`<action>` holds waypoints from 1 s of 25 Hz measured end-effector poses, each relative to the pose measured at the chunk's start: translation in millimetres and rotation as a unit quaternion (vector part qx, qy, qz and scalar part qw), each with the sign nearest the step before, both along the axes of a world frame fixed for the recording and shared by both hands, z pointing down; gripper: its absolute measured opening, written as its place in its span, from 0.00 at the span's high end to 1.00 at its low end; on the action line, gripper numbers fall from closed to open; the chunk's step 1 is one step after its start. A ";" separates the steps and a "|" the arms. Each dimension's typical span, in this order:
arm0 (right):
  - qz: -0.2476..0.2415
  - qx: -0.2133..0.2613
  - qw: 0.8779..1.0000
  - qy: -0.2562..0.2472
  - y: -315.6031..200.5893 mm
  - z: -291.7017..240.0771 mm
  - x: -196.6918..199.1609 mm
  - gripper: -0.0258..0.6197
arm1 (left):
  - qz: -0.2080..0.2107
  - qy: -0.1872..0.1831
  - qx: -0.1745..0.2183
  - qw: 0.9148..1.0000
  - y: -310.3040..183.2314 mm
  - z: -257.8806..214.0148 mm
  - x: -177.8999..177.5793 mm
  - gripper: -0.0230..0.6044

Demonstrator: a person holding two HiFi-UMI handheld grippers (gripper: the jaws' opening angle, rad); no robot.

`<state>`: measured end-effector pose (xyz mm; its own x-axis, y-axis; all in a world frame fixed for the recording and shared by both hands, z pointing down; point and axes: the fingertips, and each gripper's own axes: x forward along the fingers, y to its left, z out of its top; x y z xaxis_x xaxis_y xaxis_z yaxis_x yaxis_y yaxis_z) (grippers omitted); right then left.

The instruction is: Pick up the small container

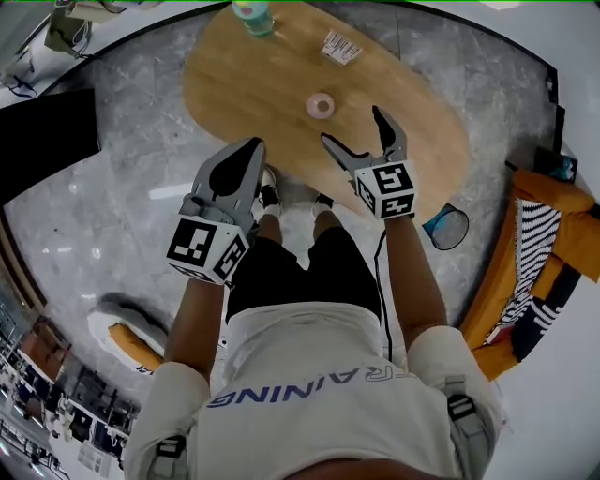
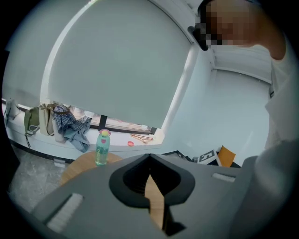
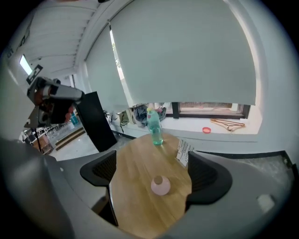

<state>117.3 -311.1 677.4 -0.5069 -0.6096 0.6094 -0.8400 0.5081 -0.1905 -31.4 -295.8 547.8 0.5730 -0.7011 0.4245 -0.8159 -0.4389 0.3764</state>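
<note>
The small pink container (image 1: 320,105) stands near the middle of the oval wooden table (image 1: 244,84). In the right gripper view the container (image 3: 160,185) shows ahead, framed by the two spread jaws, with table between it and them. My right gripper (image 1: 354,129) is open over the table's near edge, a short way in front of the container; in its own view the gripper (image 3: 154,173) holds nothing. My left gripper (image 1: 246,155) hangs shut and empty at the table's near left edge, its jaws (image 2: 149,161) meeting at the tip.
A green bottle (image 1: 253,17) stands at the table's far end, with a printed packet (image 1: 341,47) to its right. An orange chair with a striped cushion (image 1: 539,272) sits to the right, and a blue-rimmed bin (image 1: 448,227) stands beside the table. A black panel (image 1: 47,141) is at the left.
</note>
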 end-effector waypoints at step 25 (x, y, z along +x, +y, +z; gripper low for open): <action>-0.011 -0.049 0.998 0.045 -43.8 260.5 -45.1 0.20 | 0.007 -0.019 -0.049 0.999 -11.2 158.1 13.4 0.96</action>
<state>72.2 -354.9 938.0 -0.4607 -0.5345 0.7086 -0.8446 0.5095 -0.1647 -18.0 -307.0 705.9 0.5642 -0.6472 0.5127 -0.8247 -0.4124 0.3870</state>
